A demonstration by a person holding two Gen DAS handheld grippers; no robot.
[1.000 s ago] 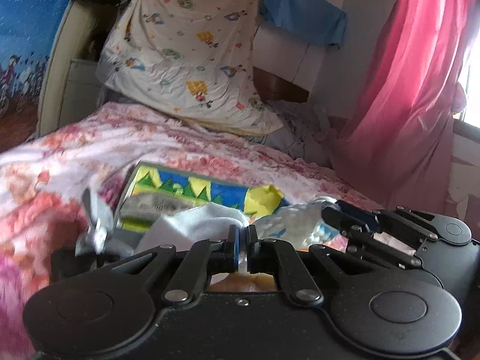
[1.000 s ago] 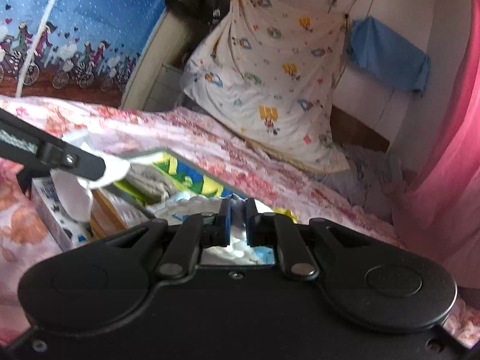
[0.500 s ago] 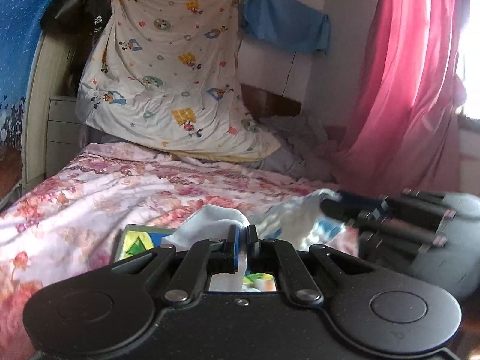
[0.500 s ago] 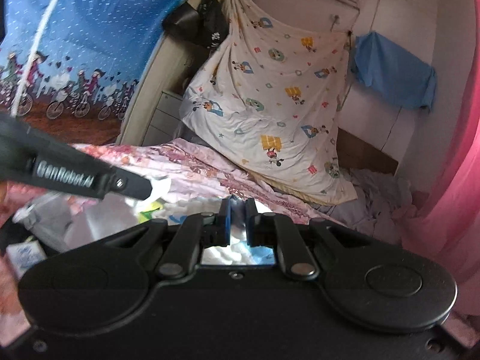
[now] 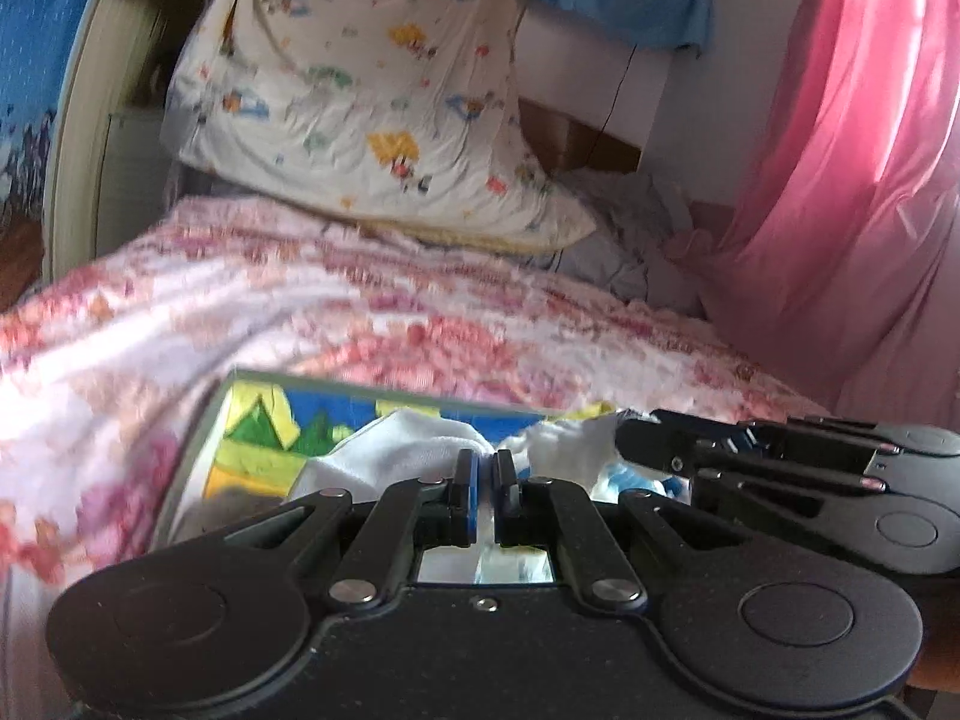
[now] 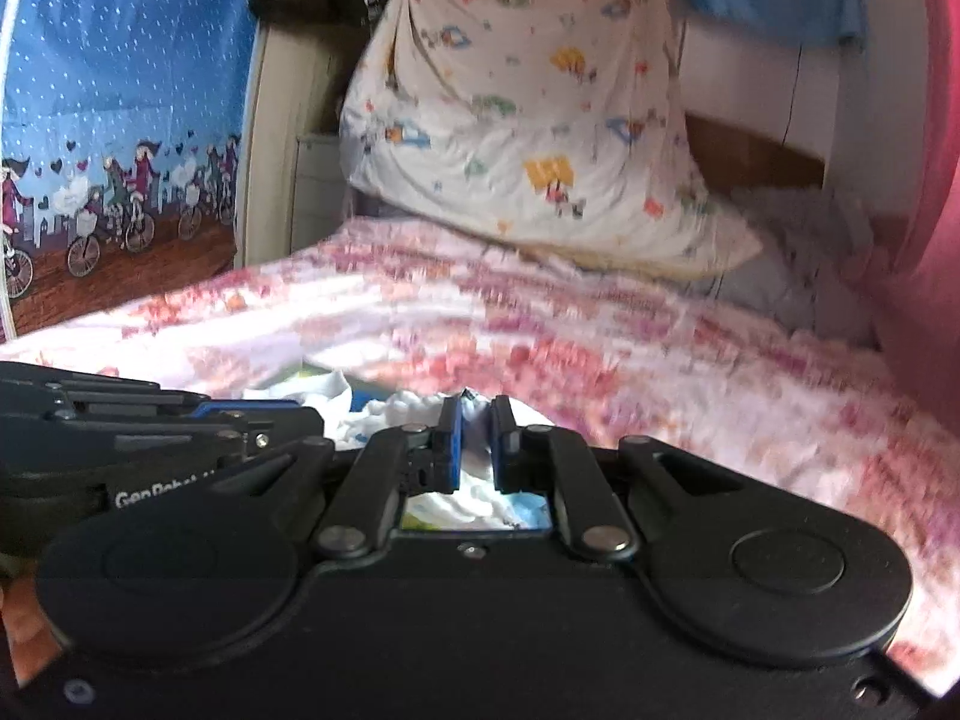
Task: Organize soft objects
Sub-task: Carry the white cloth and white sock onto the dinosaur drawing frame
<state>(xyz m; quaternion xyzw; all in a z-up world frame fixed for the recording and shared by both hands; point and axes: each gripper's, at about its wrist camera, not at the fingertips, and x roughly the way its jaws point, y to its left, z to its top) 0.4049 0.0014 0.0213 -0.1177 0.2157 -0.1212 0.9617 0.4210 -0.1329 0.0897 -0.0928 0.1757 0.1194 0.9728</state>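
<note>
Left wrist view: the left tool (image 5: 486, 468) pinches a white cloth (image 5: 414, 450) over the colourful storage box (image 5: 258, 432) on the bed (image 5: 360, 324). The right tool (image 5: 624, 441) sits just beside it, so the 2 could collide.

Right wrist view: the right tool (image 6: 474, 420) clamps a white printed cloth (image 6: 474, 498). A thin pinch could slip, dropping fabric outside the box.

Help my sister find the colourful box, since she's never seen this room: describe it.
On the floral bedspread, near both grippers, an open box sits. Bright blue, yellow and green shapes line its inside, unlike the pink bedding around it; white cloth fills it.
</note>
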